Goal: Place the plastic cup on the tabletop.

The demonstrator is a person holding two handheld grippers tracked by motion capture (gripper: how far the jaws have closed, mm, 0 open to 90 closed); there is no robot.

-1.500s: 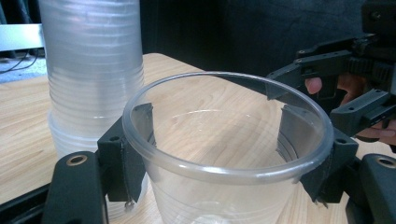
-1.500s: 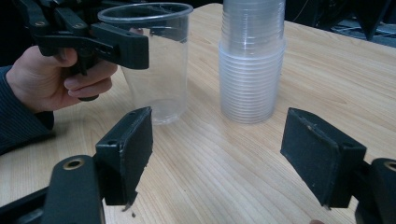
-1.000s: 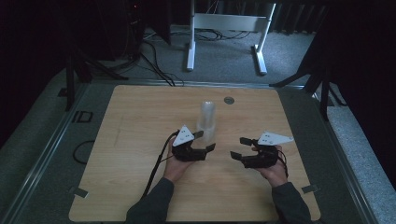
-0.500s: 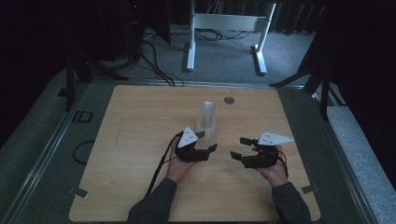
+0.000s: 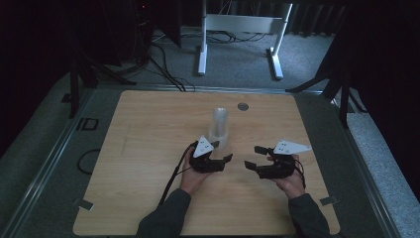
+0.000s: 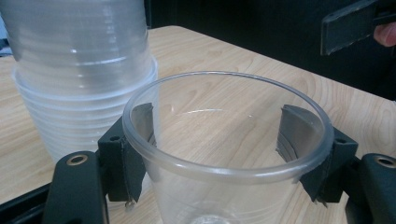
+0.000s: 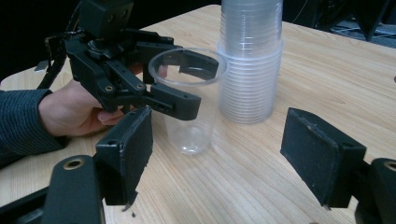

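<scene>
My left gripper (image 5: 225,151) is shut on a single clear plastic cup (image 6: 219,168), its pads (image 6: 140,122) pressing the wall just under the rim from both sides. The cup (image 7: 189,126) stands upright with its base at the tabletop, close beside a tall stack of clear cups (image 5: 219,126), upside down (image 7: 250,60). In the right gripper view the left gripper (image 7: 187,84) is seen side-on around the cup. My right gripper (image 5: 251,156) stands open a short way to the right, jaws pointing at the cup with nothing between them (image 7: 224,149).
The wooden table (image 5: 148,148) has a small round grey disc (image 5: 242,106) near its far edge. A white metal frame (image 5: 237,25) and floor cables (image 5: 163,69) lie beyond the table. Dark matting borders the table.
</scene>
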